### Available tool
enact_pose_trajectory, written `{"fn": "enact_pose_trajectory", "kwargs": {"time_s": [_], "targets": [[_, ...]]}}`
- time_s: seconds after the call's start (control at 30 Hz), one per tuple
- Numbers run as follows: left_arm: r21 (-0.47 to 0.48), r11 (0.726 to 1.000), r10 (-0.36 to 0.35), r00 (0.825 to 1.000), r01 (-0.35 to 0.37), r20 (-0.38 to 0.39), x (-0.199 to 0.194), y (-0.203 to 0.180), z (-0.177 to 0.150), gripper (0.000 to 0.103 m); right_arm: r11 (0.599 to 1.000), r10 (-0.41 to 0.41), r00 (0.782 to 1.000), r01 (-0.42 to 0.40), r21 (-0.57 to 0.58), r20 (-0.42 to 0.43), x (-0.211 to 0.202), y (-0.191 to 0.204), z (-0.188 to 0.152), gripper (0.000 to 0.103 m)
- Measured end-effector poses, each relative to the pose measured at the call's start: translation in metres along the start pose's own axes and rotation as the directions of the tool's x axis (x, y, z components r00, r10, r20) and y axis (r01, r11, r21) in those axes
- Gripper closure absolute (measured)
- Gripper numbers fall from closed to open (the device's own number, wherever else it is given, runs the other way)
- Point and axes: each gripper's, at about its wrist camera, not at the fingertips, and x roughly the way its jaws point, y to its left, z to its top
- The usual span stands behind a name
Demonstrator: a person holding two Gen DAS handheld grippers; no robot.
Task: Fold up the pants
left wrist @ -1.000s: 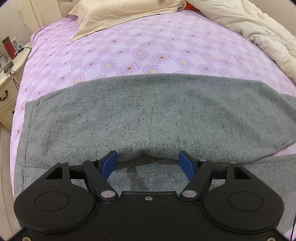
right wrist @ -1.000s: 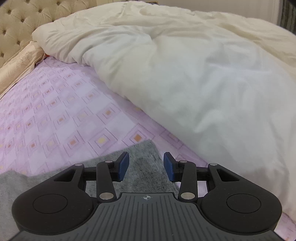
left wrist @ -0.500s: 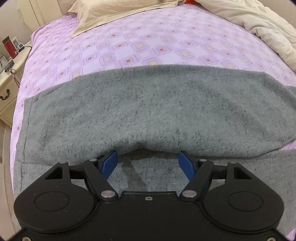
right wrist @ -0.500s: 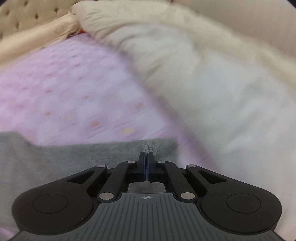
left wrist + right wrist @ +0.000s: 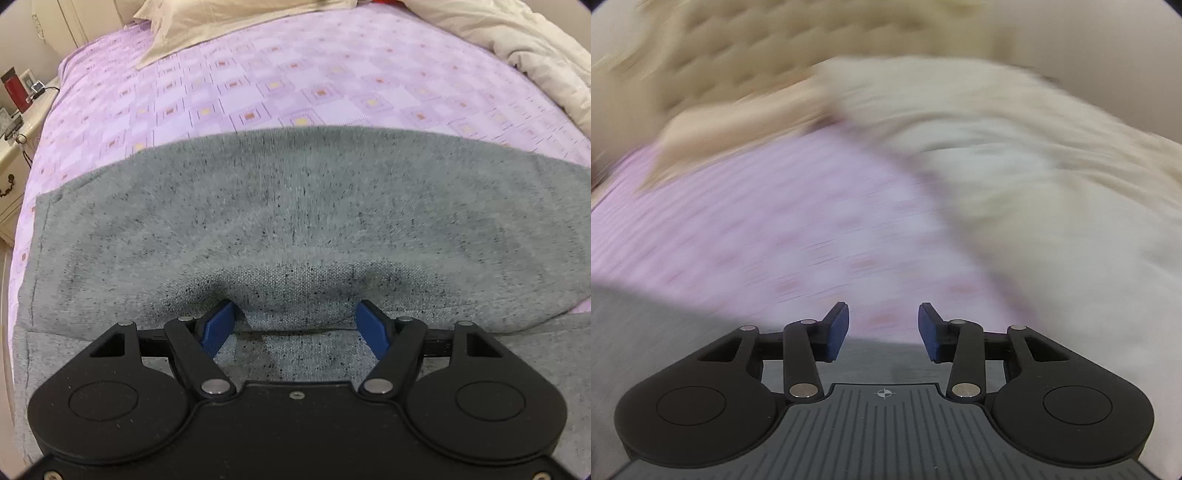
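The gray pants (image 5: 295, 221) are lying on the purple bedsheet (image 5: 258, 85) with 1 leg folded over the other, their long axis running crosswise, left to right, in front of the left hand-held gripper (image 5: 297, 328). That gripper is sitting low with its blue pads (image 5: 218, 326) spread wide, 1 at each side of a raised hump in the near edge of the upper layer; nothing is pinched. The right hand-held gripper (image 5: 882, 332) is hovering with its pads partly apart and empty, over the end of the pants (image 5: 646, 325), which are trailing off to its left; this view is blurred. Judging from this, the left one is nearer the cloth's middle, so the next fold probably turns on bringing 1 end across toward the other.
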Motion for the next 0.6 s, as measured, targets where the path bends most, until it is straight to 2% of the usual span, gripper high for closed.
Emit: {"fn": "enact_pose_trajectory", "kwargs": {"time_s": [0.17, 0.23, 0.3, 0.43, 0.53, 0.6], "targets": [[0.021, 1.000, 0.006, 1.000, -0.006, -0.001, 0.010, -0.001, 0.003, 0.024, 0.975, 0.087, 0.990, -0.108, -0.192, -0.112, 0.040, 0.051, 0.013, 0.061], [0.017, 1.000, -0.007, 1.000, 0.008, -0.011, 0.012, 0.001, 0.005, 0.024, 0.953, 0.109, 0.980, -0.150, -0.263, -0.165, 0.055, 0.068, 0.017, 0.059], [0.012, 1.000, -0.020, 1.000, 0.020, -0.021, 0.014, 0.004, 0.008, 0.024, 0.926, 0.117, 0.970, -0.185, -0.330, -0.214, 0.068, 0.086, 0.018, 0.047], [0.018, 1.000, -0.026, 0.999, 0.026, -0.020, 0.016, 0.004, 0.009, 0.023, 0.860, 0.132, 0.945, -0.259, -0.441, -0.298, 0.086, 0.111, 0.017, 0.045], [0.019, 1.000, -0.024, 1.000, 0.025, -0.012, 0.016, 0.003, 0.008, 0.023, 0.843, 0.167, 0.936, -0.298, -0.448, -0.309, 0.091, 0.112, 0.023, 0.043], [0.021, 0.999, -0.025, 1.000, 0.025, -0.009, 0.016, 0.003, 0.007, 0.023, 0.868, 0.183, 0.923, -0.313, -0.385, -0.339, 0.095, 0.107, 0.026, 0.043]]}}
